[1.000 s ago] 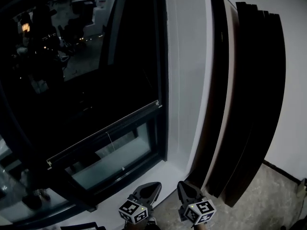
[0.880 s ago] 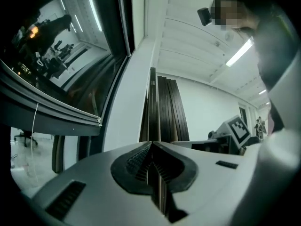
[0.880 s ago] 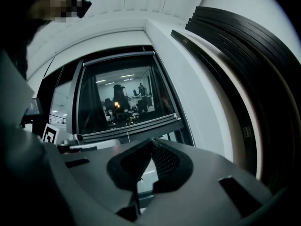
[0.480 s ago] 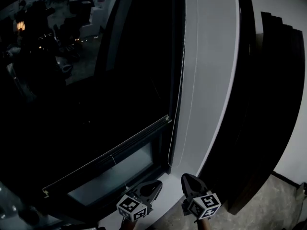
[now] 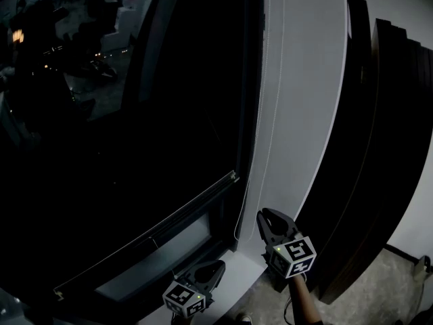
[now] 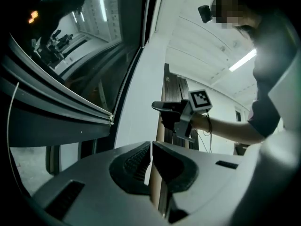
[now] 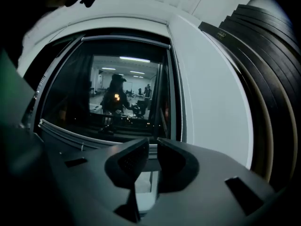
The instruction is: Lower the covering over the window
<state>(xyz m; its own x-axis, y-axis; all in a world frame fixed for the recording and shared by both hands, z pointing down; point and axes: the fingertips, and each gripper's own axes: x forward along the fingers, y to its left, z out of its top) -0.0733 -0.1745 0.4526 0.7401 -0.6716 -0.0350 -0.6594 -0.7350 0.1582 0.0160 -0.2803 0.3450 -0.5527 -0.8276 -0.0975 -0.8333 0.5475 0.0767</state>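
Observation:
A dark blind covers most of the window, and its bottom bar (image 5: 162,225) (image 6: 61,102) (image 7: 94,133) hangs a little above the sill. A bead chain (image 5: 259,80) (image 7: 181,121) runs down the right side of the frame and ends in a loop (image 5: 237,232). My right gripper (image 5: 262,217) (image 7: 153,145) (image 6: 157,106) is raised just right of that loop, apart from it. Its jaws have just been opening and stand open by a narrow gap with nothing between them. My left gripper (image 5: 218,267) (image 6: 151,147) sits lower, at the sill, shut and empty.
Several tall dark panels (image 5: 379,147) lean against the wall at the right. A white wall strip (image 5: 298,114) separates them from the window. The white sill (image 5: 237,283) lies below, and speckled floor (image 5: 385,303) shows at the bottom right.
My right gripper has risen and moved up beside the chain loop. My left gripper has dropped lower in the view. The blind's bottom bar stays at about the same height.

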